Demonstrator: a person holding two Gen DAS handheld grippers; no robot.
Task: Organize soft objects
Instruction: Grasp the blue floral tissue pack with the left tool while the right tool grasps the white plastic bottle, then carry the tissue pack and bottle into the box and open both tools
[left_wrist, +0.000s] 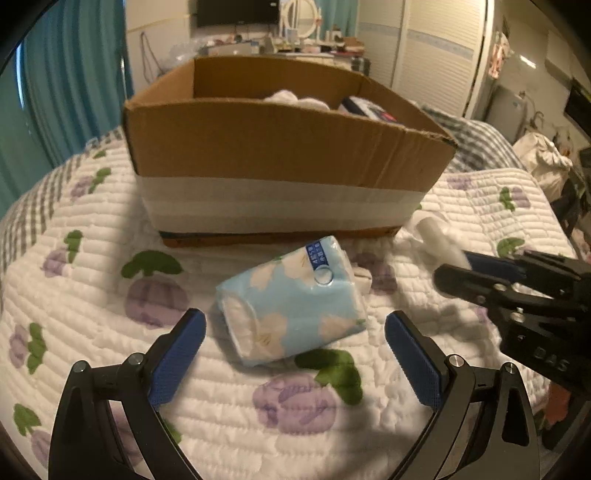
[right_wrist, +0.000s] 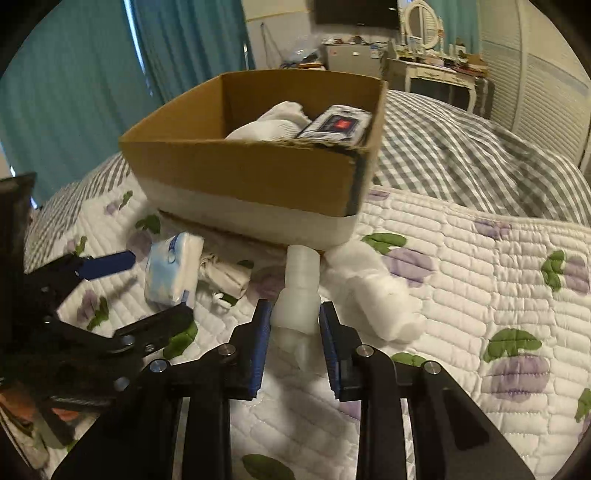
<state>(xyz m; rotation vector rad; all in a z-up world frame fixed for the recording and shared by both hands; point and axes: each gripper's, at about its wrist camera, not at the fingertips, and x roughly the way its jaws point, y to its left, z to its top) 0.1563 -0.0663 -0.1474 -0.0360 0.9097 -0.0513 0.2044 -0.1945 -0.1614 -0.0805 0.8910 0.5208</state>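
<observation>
A light blue soft pack (left_wrist: 291, 304) with cream flowers lies on the quilt, in front of the cardboard box (left_wrist: 280, 155). My left gripper (left_wrist: 295, 332) is open, its blue pads either side of the pack's near end, not touching it. My right gripper (right_wrist: 293, 317) is shut on a white roll of cotton wrapped in plastic (right_wrist: 299, 284) and holds it just above the quilt, before the box (right_wrist: 258, 173). In the left wrist view the right gripper (left_wrist: 465, 266) is at the right with the roll (left_wrist: 439, 236). The pack (right_wrist: 171, 271) and left gripper (right_wrist: 147, 288) show in the right wrist view.
The box holds a white cloth (right_wrist: 273, 122) and a dark printed pack (right_wrist: 334, 123). Loose white cotton wadding (right_wrist: 376, 295) lies right of the held roll. A small white bundle (right_wrist: 225, 277) lies beside the blue pack. A grey checked blanket (right_wrist: 461, 147) lies behind.
</observation>
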